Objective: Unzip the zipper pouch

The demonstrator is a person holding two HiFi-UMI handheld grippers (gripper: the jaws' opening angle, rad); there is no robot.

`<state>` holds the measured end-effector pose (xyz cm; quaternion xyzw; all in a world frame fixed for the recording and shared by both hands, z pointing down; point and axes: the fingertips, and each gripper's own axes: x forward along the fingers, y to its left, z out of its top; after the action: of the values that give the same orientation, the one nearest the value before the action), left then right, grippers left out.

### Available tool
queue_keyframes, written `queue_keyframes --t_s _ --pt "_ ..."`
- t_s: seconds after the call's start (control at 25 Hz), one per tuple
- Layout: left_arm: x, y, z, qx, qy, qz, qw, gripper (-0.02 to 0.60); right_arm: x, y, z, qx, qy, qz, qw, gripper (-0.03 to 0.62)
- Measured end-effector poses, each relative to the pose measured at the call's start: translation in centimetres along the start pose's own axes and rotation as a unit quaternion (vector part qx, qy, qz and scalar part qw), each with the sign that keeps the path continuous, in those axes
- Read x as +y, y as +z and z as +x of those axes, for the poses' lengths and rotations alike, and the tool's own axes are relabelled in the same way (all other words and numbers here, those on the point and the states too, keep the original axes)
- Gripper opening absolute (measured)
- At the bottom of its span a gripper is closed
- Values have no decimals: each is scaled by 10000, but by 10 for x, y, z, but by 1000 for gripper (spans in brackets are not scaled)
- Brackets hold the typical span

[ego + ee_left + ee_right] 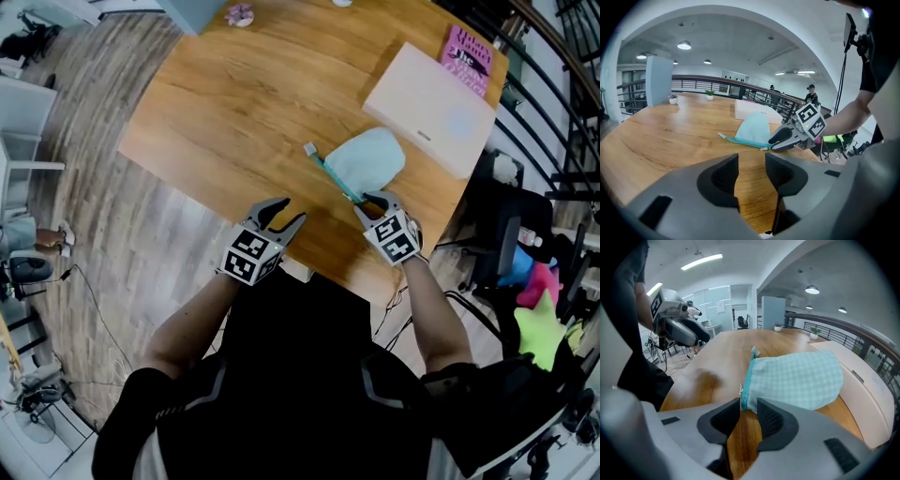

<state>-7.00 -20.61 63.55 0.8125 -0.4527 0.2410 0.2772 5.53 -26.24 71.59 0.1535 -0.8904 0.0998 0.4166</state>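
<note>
**Pouch waits, zip shut.** A pale blue-green pouch (pixel 370 159) lies flat towards the front of a wooden worktop (pixel 234 103), just in front of a white box (pixel 427 108). Its zip (pixel 333 175) is closed along the side that faces the left tongs (pixel 289 211).

The right tongs (pixel 375 199) meet the pouch's near corner. Their two halves are narrowly apart, with the end of the zip and its small metal pull (pixel 740 390) at their mouth, and nothing looks pinched yet. The left tongs hang over bare wood at the worktop's near edge, apart from the pouch, spread open and empty. Both forearms reach forward from the body, with the right angled inward towards the pouch.

The likely risk is that the pouch is light and nothing pins it. A tug on the pull with one tool alone could drag the whole pouch across the wood instead of running the slider. The pull is also small. The right tongs could close on cloth or zip tape, miss the pull and bunch the corner.
</note>
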Motion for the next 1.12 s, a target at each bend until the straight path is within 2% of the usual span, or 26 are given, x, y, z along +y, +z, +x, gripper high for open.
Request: queue_keyframes --t_s 0.28,0.6,0.92,1.12 --pt "0 0 -5 -33 34 -15 10000 196 2 3 2 -113 132 266 9995 70" --pt "1 18 -7 -143 -196 140 9996 192 -1 16 -8 -230 43 623 9978 58" --pt "5 62 -9 -320 -772 545 9950 190 -5 64 -46 -609 -294 1058 9921 55" --pt "-3 95 -5 -466 -1347 975 9850 183 -3 101 -81 -867 -474 1219 9876 54"
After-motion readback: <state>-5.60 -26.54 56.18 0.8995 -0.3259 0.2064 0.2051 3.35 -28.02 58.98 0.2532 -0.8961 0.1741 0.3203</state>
